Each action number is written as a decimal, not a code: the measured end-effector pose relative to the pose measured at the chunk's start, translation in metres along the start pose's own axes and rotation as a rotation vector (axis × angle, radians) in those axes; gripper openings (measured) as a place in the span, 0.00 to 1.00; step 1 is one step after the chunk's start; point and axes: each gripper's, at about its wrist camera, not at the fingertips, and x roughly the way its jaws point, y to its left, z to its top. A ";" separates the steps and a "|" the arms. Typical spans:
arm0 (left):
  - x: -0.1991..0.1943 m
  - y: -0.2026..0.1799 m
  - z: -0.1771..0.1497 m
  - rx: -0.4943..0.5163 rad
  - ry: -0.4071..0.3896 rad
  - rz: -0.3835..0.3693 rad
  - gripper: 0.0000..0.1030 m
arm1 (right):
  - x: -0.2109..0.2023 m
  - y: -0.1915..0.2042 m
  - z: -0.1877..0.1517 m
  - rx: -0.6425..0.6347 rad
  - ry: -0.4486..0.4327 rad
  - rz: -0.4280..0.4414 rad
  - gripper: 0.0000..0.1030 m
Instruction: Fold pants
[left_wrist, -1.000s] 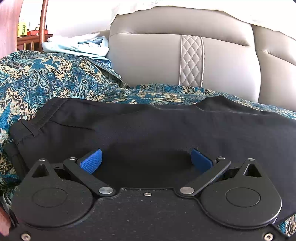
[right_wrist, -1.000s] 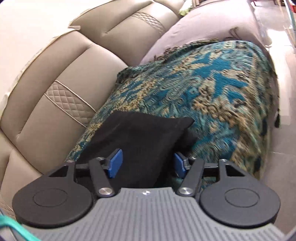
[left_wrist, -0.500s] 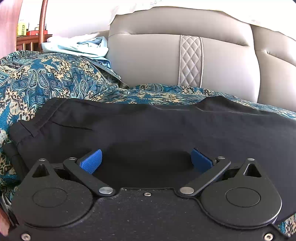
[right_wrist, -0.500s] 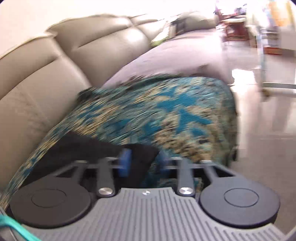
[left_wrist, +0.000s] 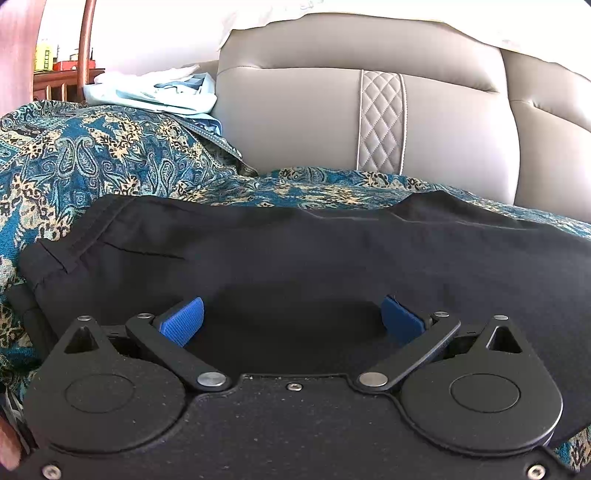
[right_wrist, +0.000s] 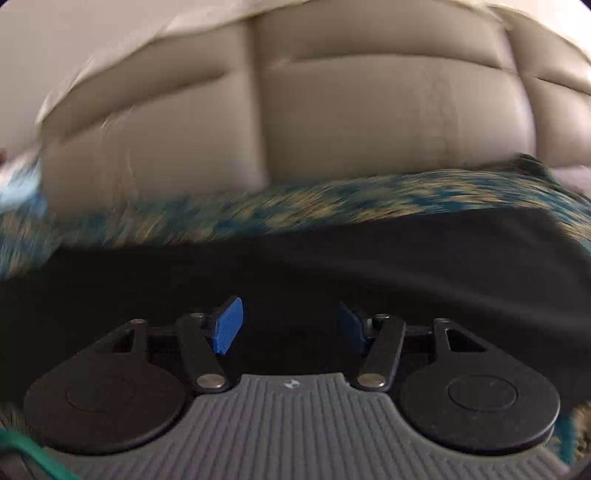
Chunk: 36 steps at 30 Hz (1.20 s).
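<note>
A home living room: beige leather sofa (left_wrist: 314, 118) with quilted stitching across the upper frame, teal paisley throw (left_wrist: 92, 158) spread over the seat, crumpled pale-blue laundry (left_wrist: 155, 92) upper left, wooden furniture (left_wrist: 55, 79) at the far left edge.

A beige leather sofa (left_wrist: 332, 122) with a quilted strip, its seat under a teal paisley throw (left_wrist: 92, 158).

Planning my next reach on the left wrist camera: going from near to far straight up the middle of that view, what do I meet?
left gripper, open → black pants lying flat → teal paisley throw → beige leather sofa backrest → white cloth draped over the sofa top.
</note>
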 end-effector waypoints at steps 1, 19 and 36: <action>0.000 0.000 0.000 0.000 0.000 0.000 1.00 | 0.005 0.002 0.001 -0.035 0.018 -0.027 0.68; 0.000 0.000 -0.001 -0.002 -0.003 0.005 1.00 | -0.041 -0.211 -0.008 0.465 -0.125 -0.880 0.84; 0.000 -0.001 -0.001 -0.004 -0.003 0.004 1.00 | 0.014 -0.216 0.023 0.388 -0.050 -0.597 0.14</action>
